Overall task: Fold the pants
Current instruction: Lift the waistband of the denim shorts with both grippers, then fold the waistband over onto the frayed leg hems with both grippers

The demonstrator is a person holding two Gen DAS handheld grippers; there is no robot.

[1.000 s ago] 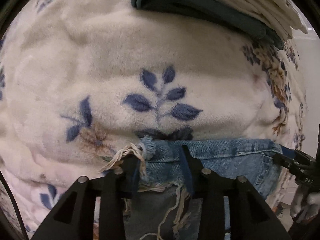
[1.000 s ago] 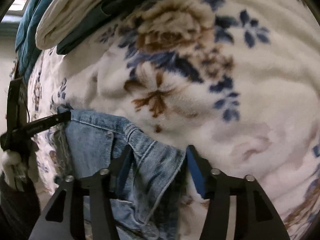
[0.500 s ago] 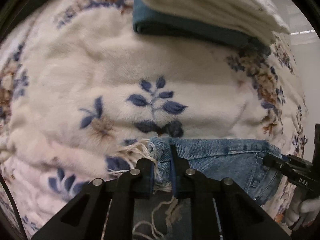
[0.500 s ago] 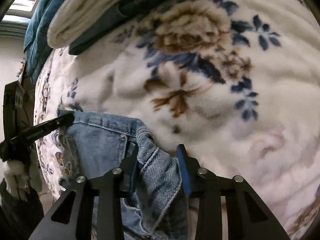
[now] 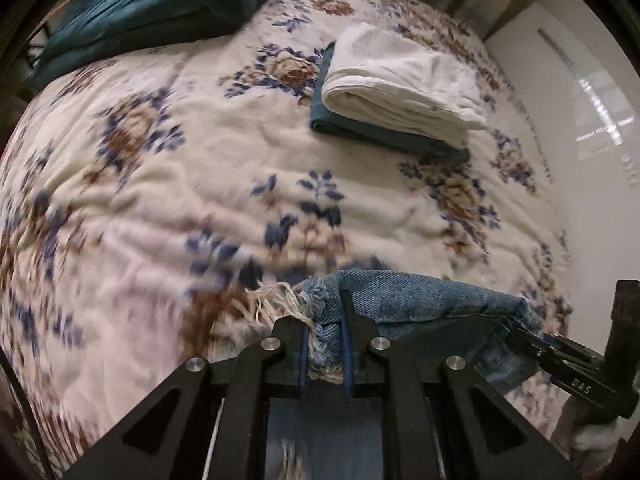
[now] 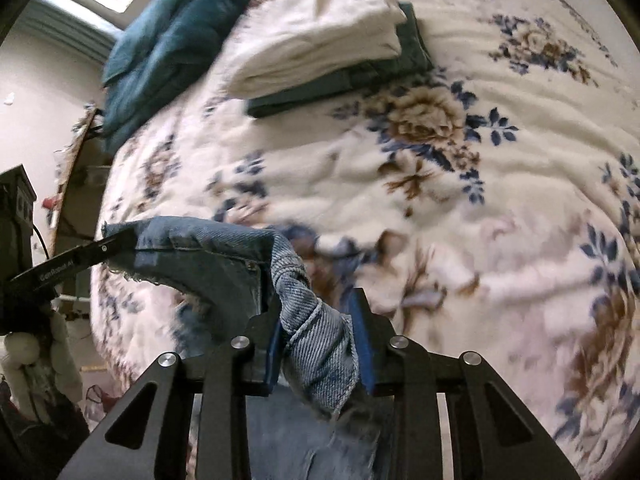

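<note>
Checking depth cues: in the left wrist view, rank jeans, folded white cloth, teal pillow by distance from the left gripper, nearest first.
From the left gripper:
1. Jeans: clamped between its fingers, frayed edge at the tips.
2. Folded white cloth: farther up the floral blanket, to the right, on a folded teal piece.
3. Teal pillow: farthest, at the top left.

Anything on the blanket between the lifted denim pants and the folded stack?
No: left wrist view shows only bare floral fleece blanket between the blue denim pants and the folded white-on-teal clothes stack.

One pair of jeans [image 5: 416, 300], two folded cloths [image 5: 400, 80], one teal pillow [image 5: 160, 4], one floral blanket [image 5: 200, 184].
</note>
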